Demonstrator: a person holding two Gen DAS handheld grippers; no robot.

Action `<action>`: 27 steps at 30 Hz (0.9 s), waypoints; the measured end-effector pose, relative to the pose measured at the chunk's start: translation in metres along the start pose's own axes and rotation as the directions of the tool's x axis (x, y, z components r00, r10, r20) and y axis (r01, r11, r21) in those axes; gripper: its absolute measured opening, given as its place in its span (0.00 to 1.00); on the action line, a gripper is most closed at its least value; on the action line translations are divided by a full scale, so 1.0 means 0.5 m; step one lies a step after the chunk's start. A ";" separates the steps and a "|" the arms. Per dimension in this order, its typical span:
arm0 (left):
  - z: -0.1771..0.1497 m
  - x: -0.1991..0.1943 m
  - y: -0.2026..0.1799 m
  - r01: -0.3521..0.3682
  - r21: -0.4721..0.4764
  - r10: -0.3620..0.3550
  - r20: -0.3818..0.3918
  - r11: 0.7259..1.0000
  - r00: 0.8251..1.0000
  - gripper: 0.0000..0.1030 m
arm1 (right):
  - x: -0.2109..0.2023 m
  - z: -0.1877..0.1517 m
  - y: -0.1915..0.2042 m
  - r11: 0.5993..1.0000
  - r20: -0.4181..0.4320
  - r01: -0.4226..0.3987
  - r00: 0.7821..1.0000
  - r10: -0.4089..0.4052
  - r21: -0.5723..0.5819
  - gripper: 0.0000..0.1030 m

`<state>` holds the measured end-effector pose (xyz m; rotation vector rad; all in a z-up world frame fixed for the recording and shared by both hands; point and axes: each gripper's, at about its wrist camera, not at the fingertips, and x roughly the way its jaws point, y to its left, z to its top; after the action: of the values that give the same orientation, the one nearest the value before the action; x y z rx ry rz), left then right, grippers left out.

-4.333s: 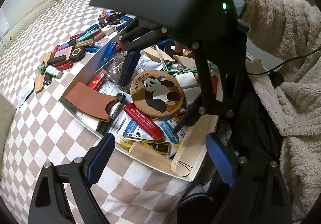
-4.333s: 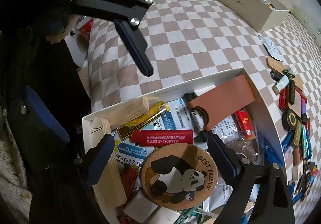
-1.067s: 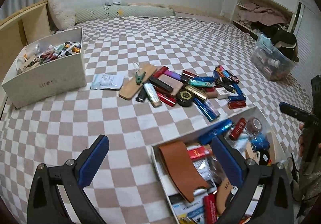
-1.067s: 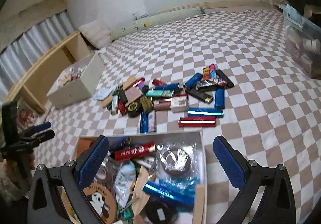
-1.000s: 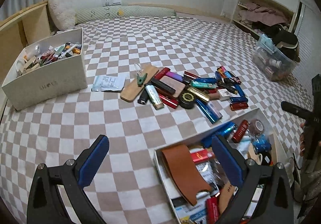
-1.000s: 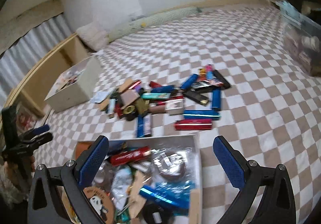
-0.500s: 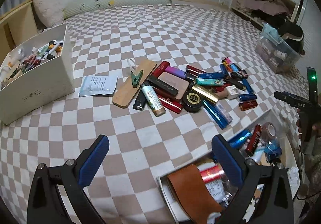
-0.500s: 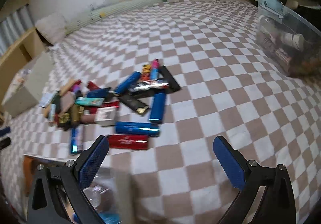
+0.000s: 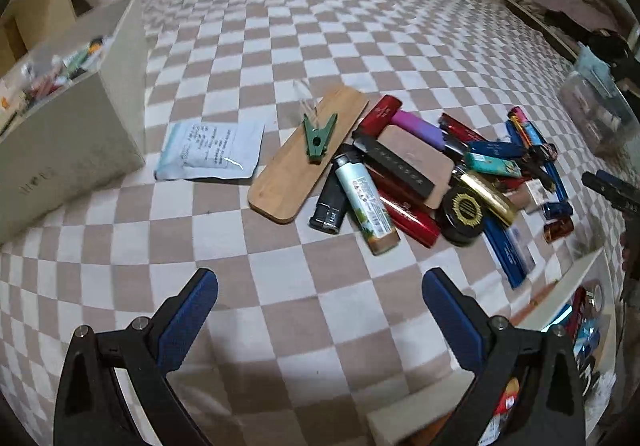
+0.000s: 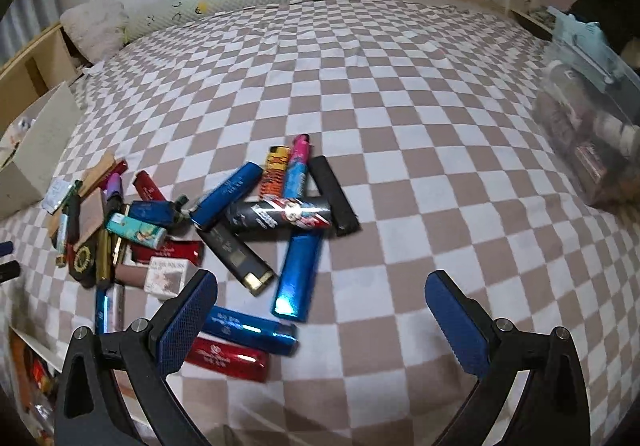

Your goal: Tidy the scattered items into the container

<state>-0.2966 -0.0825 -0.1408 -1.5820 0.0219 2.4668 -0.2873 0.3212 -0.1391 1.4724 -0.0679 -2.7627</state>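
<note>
A pile of lighters and small items lies on the checkered cover. In the left wrist view I see a wooden board (image 9: 306,154) with a green clip (image 9: 319,134), a white-green lighter (image 9: 366,202), a black round tin (image 9: 464,216) and a paper packet (image 9: 210,150). My left gripper (image 9: 320,310) is open and empty, just short of the pile. The white container (image 9: 568,288) shows at the lower right, with items inside. In the right wrist view, blue lighters (image 10: 300,270), a red lighter (image 10: 226,358) and a black patterned one (image 10: 280,216) lie ahead of my open, empty right gripper (image 10: 320,314).
A beige box (image 9: 68,126) full of small things stands at the left. A clear plastic bin (image 10: 588,134) stands at the far right. Wooden shelving runs along the back left edge (image 10: 36,58). The right gripper's tip (image 9: 612,190) shows at the left view's right edge.
Both grippers have moved forward from over the container toward the scattered pile and lowered. The container has slid to the edge of both views. Both jaws stay open.
</note>
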 end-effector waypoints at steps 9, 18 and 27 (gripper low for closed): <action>0.058 0.046 -0.025 -0.037 0.049 0.037 -0.012 0.998 0.999 1.00 | 0.029 0.030 0.031 0.995 -0.019 -0.006 1.000 0.004 -0.100 1.00; 0.079 0.108 -0.050 -0.099 0.142 0.108 -0.051 0.985 0.993 1.00 | 0.043 0.046 0.053 0.993 -0.021 -0.037 0.999 0.035 -0.115 1.00; 0.055 0.130 0.040 -0.167 0.106 0.179 -0.117 0.980 0.977 1.00 | 0.044 0.050 0.051 0.992 -0.023 -0.024 1.000 0.021 -0.121 1.00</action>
<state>-0.3510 -0.0876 -0.1897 -1.7599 0.3060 2.4443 -0.3206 0.2959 -0.1424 1.4624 0.0825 -2.6796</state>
